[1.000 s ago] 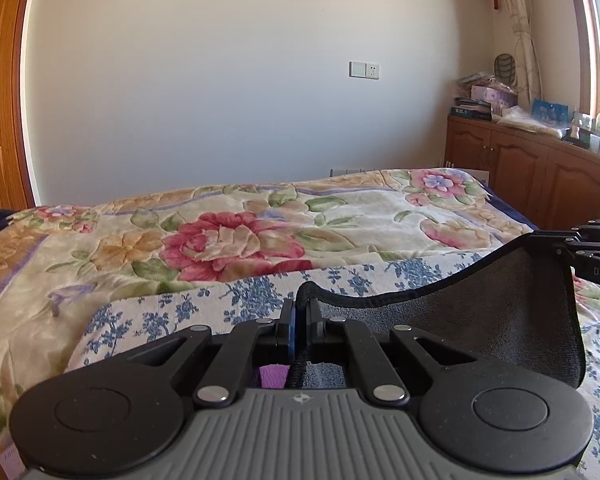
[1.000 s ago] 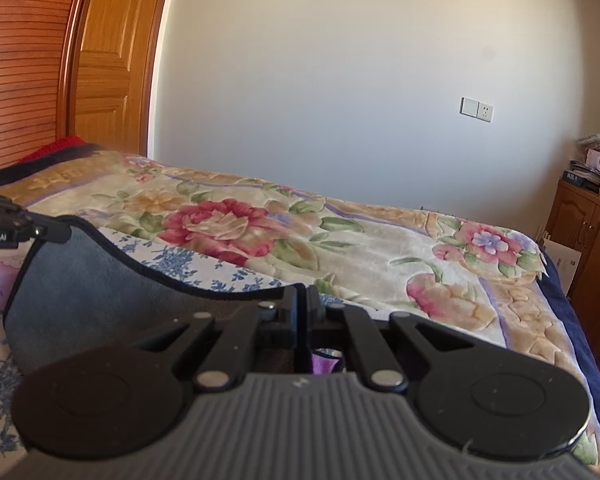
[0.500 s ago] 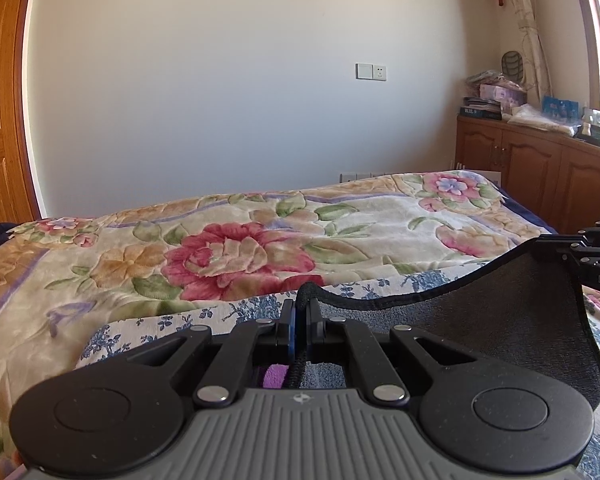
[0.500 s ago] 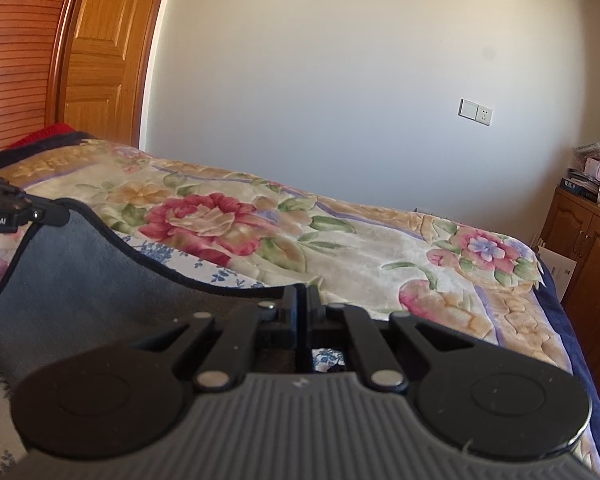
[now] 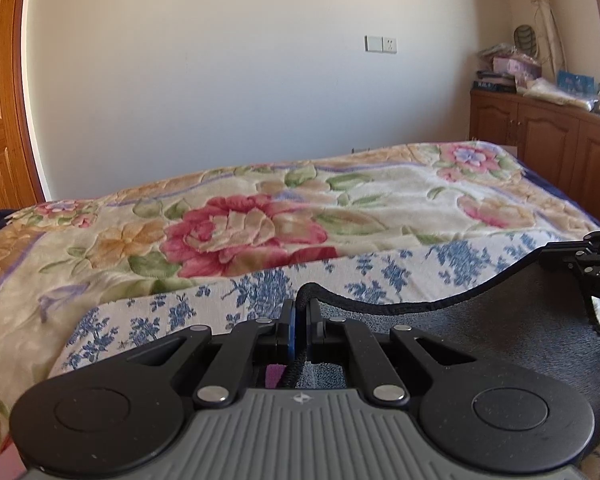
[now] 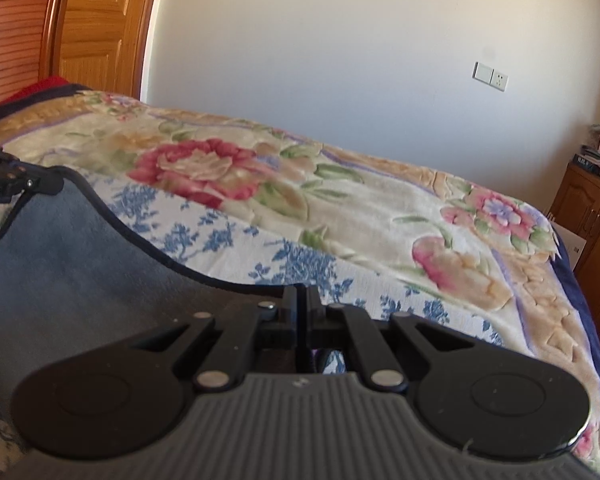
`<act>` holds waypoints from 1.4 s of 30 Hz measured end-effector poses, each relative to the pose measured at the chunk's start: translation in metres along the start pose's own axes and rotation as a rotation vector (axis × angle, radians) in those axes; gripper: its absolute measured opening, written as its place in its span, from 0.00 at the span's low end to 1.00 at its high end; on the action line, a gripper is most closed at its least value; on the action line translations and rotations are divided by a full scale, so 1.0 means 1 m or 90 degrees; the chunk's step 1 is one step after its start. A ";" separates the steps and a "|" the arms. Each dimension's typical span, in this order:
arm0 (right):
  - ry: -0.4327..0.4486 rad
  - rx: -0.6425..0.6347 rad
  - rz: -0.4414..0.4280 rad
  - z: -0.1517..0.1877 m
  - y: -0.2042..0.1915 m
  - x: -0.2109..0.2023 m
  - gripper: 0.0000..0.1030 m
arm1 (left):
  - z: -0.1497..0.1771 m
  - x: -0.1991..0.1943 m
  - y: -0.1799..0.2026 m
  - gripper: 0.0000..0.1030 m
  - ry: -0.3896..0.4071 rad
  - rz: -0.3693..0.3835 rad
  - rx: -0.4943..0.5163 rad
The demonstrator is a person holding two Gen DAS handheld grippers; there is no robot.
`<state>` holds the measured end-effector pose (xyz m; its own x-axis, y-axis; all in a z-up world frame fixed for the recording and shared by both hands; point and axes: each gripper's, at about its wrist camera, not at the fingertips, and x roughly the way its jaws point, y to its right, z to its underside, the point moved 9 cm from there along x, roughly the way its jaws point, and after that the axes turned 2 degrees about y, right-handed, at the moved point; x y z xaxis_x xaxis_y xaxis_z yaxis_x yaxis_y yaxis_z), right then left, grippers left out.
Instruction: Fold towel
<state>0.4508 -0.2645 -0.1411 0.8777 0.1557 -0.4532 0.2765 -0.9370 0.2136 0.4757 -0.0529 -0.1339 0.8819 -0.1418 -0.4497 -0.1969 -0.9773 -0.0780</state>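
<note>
Behind your tools a floral plush bedspread [image 5: 260, 216] fills mid-frame. Your left gripper [image 5: 300, 320] and right gripper [image 6: 301, 308] each pinch the dark grey black-edged towel [image 5: 480, 328], which sags between them across the lower frame.

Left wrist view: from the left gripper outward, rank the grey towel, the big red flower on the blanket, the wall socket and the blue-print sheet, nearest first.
1. grey towel: pinched in the left gripper, sagging rightward.
2. blue-print sheet: just beyond the fingertips.
3. big red flower: mid-bed, slightly left.
4. wall socket: far wall, upper right of centre.
</note>
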 end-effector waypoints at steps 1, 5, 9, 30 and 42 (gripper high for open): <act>-0.004 -0.001 0.000 0.003 0.000 0.002 0.05 | 0.003 0.004 0.000 0.06 -0.004 -0.002 0.005; -0.012 0.001 -0.001 0.009 0.001 0.007 0.05 | 0.011 0.015 0.000 0.06 -0.014 -0.015 0.032; -0.020 0.006 -0.004 0.013 0.004 0.012 0.05 | 0.015 0.022 0.000 0.06 -0.022 -0.016 0.046; -0.028 0.016 0.003 0.009 0.011 -0.004 0.50 | 0.003 0.009 0.007 0.48 -0.012 -0.021 0.048; -0.001 0.079 -0.012 -0.013 0.004 -0.066 0.50 | -0.026 -0.055 0.012 0.62 0.008 -0.008 0.033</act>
<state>0.3995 -0.2746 -0.0992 0.8720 0.1739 -0.4576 0.2428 -0.9653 0.0958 0.4362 -0.0610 -0.0869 0.8896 -0.1312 -0.4375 -0.2068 -0.9698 -0.1297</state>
